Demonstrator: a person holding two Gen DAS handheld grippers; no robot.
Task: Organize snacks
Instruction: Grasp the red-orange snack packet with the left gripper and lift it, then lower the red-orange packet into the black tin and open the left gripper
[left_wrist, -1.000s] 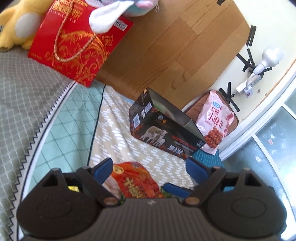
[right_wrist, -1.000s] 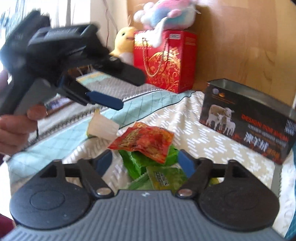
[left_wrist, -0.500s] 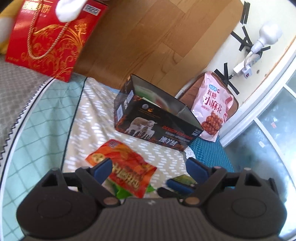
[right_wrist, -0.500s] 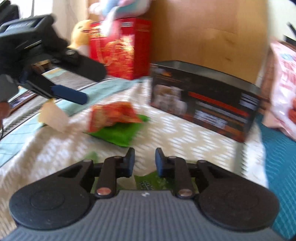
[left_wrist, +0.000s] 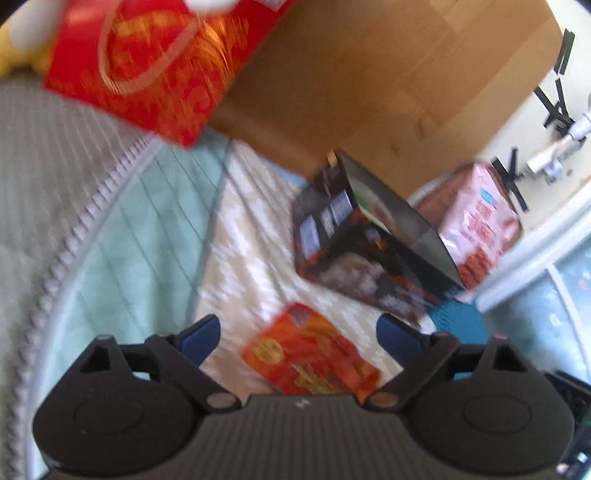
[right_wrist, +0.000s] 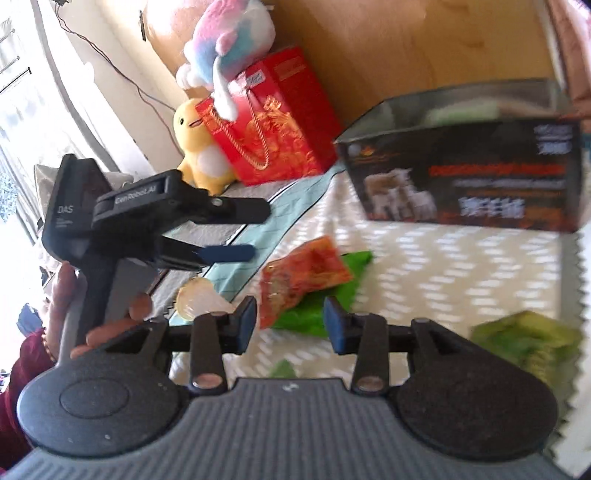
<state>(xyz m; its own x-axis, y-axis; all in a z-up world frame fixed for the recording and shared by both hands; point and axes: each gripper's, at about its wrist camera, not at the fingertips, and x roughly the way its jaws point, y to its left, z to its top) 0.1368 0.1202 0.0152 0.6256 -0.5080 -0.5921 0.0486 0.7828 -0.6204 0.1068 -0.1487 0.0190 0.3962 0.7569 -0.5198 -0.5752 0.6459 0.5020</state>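
An open black box (left_wrist: 373, 247) with sheep pictures stands on the patterned bedspread; it also shows in the right wrist view (right_wrist: 465, 166). An orange-red snack packet (left_wrist: 310, 350) lies between the tips of my open, empty left gripper (left_wrist: 301, 332). In the right wrist view that packet (right_wrist: 303, 273) rests on a green packet (right_wrist: 321, 306), just beyond my right gripper (right_wrist: 290, 323), whose jaws stand partly apart and empty. A yellow-green packet (right_wrist: 528, 339) lies at the right. The left gripper (right_wrist: 225, 253) hovers over a pale snack (right_wrist: 195, 299).
A red gift bag (right_wrist: 273, 114) with plush toys (right_wrist: 229, 48) stands against the wooden headboard (left_wrist: 388, 74). A pink snack bag (left_wrist: 480, 225) leans behind the box. A grey blanket (left_wrist: 44, 155) covers the left side of the bed.
My right gripper was shut half a second ago and now stands partly open, turned back toward the orange and green packets. The left gripper shifted over the orange packet; both views are motion-blurred.
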